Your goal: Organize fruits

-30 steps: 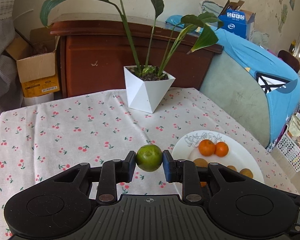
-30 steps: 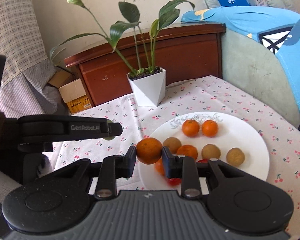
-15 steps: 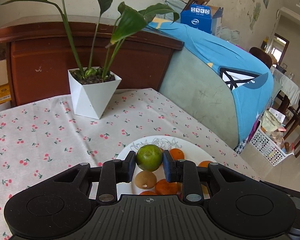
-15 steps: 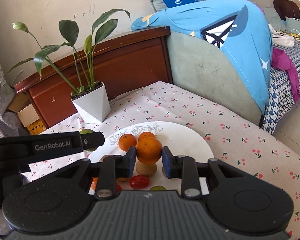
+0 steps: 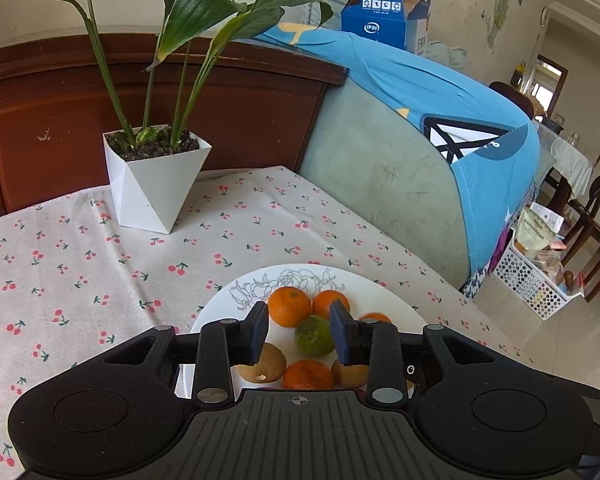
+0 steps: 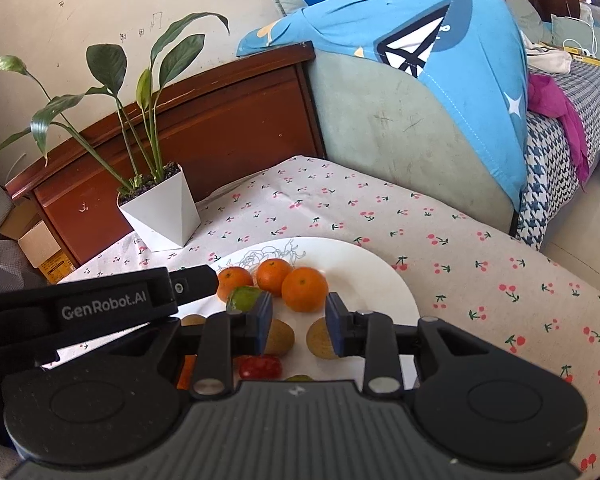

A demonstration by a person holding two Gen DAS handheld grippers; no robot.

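Left wrist view: both tongs, left gripper [image 5: 299, 332] and right gripper [image 6: 299, 318], spread apart and empty; green citrus fruit [image 5: 314, 335] and round orange tangerine [image 6: 304, 289] sit on white floral-print plate [image 5: 384, 292], no loose fruit visible on cherry-print tablecloth [image 5: 100, 272], so likely near done.

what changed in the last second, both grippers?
Both let go. The left gripper swung right from over the cloth to over the plate, opened, and the green fruit now sits among the oranges. The right gripper moved further over the plate, opened, and its orange lies beside the other two. The plant pot and the fruit already on the plate stayed put.
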